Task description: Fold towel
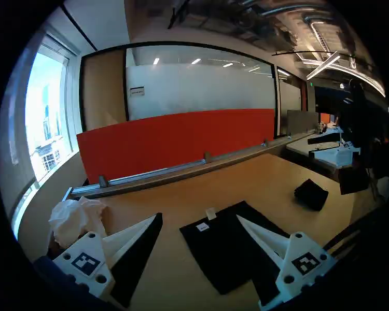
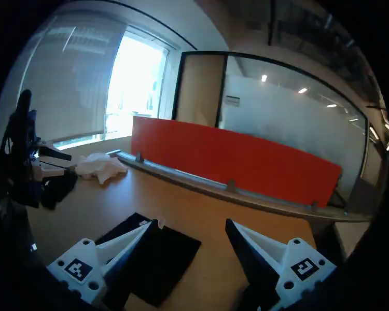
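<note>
My left gripper and right gripper are both empty, fingers spread wide, above the pale wooden desk on the near side of the long orange partition panel. The flat black rectangular towel lies on the desk on my side of that panel, clear of it, beneath my fingertips. I judge this is the approach, no edge grasped: next I should lower onto the two corners farthest from the panel, pinch, and carry them toward it.
</note>
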A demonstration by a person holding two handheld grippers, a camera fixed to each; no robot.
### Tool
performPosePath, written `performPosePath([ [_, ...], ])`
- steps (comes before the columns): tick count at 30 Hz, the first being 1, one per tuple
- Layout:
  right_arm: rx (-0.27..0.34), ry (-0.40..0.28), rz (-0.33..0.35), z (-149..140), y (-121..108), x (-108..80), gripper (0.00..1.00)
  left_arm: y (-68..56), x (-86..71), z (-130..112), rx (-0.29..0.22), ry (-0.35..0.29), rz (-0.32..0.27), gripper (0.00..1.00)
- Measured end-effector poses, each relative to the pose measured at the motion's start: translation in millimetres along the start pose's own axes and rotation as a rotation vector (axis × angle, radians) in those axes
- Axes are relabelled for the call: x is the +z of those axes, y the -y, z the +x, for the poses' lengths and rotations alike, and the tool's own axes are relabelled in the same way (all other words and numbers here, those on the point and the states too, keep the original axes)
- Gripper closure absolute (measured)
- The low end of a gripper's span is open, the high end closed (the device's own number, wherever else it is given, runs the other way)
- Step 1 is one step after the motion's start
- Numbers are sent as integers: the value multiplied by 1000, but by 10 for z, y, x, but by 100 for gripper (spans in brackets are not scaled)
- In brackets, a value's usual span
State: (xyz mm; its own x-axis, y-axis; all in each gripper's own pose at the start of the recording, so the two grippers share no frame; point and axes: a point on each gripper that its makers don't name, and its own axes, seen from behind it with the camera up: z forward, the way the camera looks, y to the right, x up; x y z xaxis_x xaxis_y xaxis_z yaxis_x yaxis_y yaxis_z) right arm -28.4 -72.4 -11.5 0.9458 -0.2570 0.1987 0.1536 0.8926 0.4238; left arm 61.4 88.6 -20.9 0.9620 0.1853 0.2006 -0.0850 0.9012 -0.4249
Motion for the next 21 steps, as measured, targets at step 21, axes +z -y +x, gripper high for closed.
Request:
performPosePath([
  [21, -79, 163, 120, -817, 315, 110, 0, -329, 178, -869, 39, 180, -108, 6],
])
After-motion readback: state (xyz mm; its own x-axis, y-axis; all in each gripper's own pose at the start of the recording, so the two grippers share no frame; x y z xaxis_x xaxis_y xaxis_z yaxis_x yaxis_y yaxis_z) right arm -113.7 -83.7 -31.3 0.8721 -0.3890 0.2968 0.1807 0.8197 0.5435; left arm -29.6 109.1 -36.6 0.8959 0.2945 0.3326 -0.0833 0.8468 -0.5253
